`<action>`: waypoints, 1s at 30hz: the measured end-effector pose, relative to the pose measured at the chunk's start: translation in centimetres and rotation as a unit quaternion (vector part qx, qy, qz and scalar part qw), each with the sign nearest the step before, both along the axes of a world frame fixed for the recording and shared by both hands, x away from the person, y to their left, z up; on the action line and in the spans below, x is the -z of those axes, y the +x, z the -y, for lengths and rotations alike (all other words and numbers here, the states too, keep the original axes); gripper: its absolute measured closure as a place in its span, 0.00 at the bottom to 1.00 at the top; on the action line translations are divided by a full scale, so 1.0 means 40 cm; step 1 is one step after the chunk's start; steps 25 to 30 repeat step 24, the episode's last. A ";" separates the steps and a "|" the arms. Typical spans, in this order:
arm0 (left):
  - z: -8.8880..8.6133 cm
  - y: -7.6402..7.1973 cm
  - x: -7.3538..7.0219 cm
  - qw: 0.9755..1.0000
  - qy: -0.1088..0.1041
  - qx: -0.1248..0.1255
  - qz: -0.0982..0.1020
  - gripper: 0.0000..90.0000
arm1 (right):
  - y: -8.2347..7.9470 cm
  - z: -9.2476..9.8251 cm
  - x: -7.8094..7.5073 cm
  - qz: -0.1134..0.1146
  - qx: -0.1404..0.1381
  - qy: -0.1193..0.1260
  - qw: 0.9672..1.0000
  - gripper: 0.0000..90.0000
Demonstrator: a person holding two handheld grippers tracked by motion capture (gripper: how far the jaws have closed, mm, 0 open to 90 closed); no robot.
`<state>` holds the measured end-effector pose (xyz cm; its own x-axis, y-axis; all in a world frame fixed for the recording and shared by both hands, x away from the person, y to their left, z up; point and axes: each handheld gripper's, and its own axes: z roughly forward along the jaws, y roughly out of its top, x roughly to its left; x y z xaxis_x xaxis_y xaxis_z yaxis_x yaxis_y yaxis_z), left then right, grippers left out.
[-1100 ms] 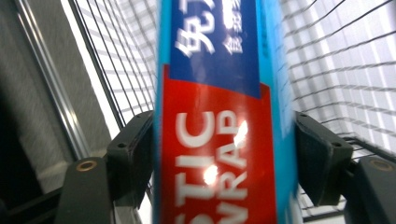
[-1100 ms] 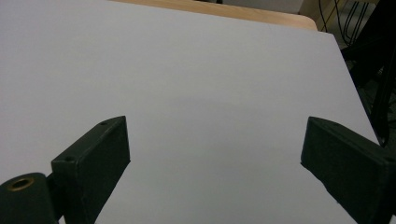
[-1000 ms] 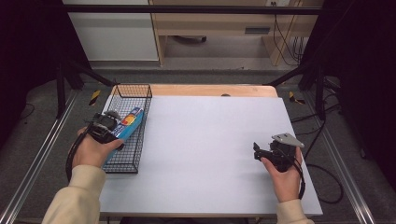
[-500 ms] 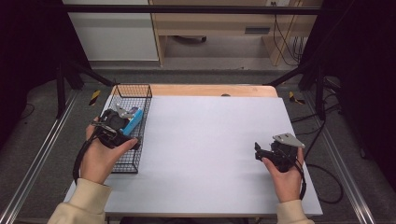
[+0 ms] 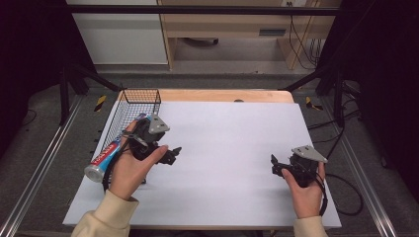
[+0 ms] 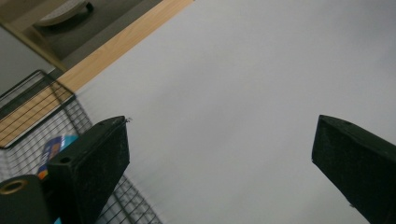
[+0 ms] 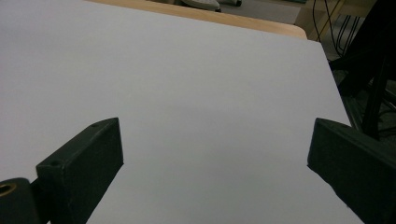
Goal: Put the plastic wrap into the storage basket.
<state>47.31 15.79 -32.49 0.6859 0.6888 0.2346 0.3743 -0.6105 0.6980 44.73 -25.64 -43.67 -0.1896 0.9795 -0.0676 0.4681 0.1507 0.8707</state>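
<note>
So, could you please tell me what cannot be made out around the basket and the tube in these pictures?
- Toothpaste tube: high view, its far end lies behind the left gripper; the print is too small to read.
- Wire basket: high view, its near part sits behind the left hand; left gripper view, the edge cuts it off.

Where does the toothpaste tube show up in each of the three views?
High view: the toothpaste tube lies in the wire basket at the table's left edge, beside the left hand.
Left gripper view: a blue corner of it at lower left, behind the mesh.
Right gripper view: not in it.
Shared landmark: the wooden table edge.
</note>
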 end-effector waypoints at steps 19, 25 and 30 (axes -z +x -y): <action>0.013 0.008 0.258 0.986 -0.105 0.097 0.080 0.06 | -0.067 0.023 0.040 -0.002 -0.046 0.009 0.999 0.09; -0.002 -0.005 0.252 0.975 -0.188 0.088 0.081 0.06 | -0.059 0.034 0.049 0.054 -0.019 -0.008 0.998 0.08; -0.002 -0.005 0.252 0.975 -0.188 0.088 0.081 0.06 | -0.059 0.034 0.049 0.054 -0.019 -0.008 0.998 0.08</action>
